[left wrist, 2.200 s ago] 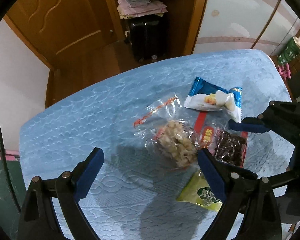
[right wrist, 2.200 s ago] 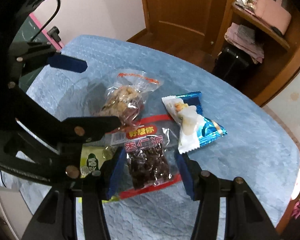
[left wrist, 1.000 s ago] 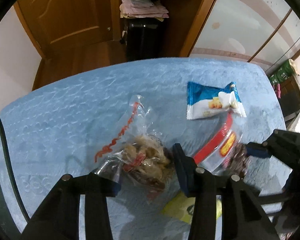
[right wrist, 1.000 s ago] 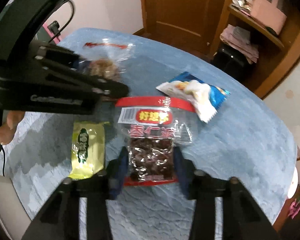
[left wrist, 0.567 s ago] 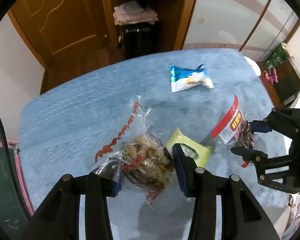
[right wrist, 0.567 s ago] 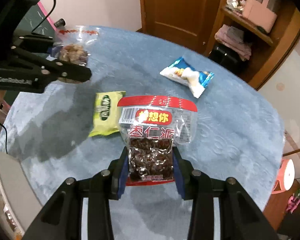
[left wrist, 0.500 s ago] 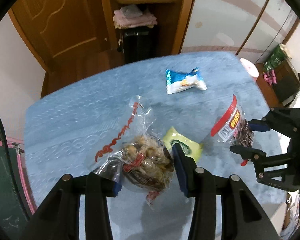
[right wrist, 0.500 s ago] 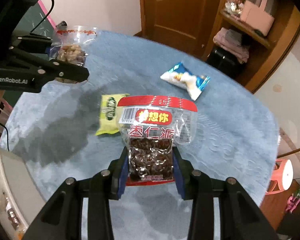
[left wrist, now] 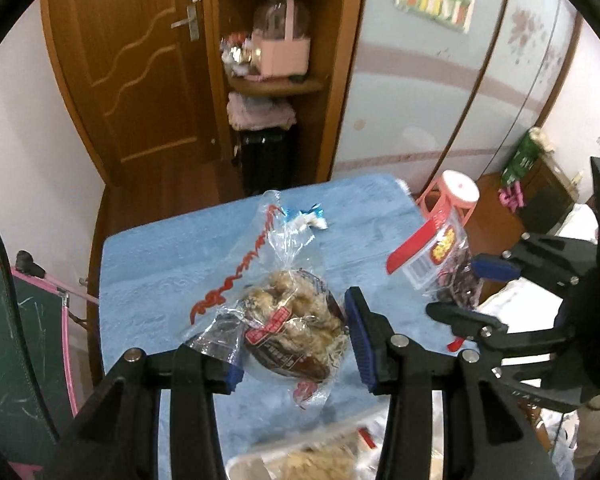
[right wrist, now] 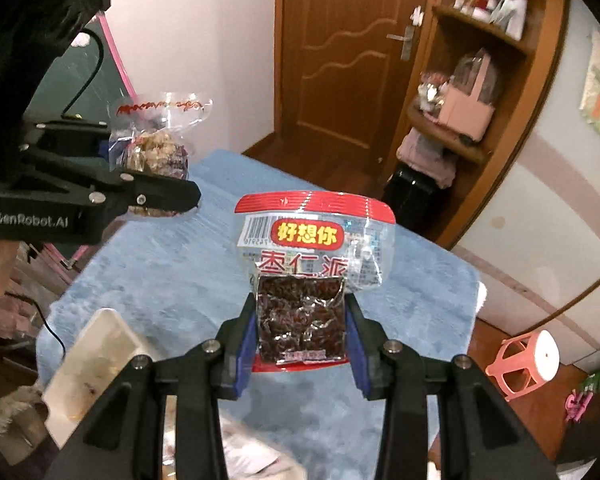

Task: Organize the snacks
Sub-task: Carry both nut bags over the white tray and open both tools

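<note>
Clear bag of nut clusters (left wrist: 296, 320) sits clamped between the blue pads of the left hand-held gripper (left wrist: 294, 344), held in the air above the blue-covered counter (left wrist: 160, 264). Red-topped packet of dark dried fruit (right wrist: 302, 320) is pinched at its lower end by the right hand-held gripper (right wrist: 300, 340), also clear of the counter, top standing upright. Blue-and-white snack packet (left wrist: 306, 216) lies on the far part of the counter, partly hidden behind the clear bag. White tray (right wrist: 92, 360) at the near edge, contents blurred. Pink stool (right wrist: 528, 360) on the floor beyond.
</note>
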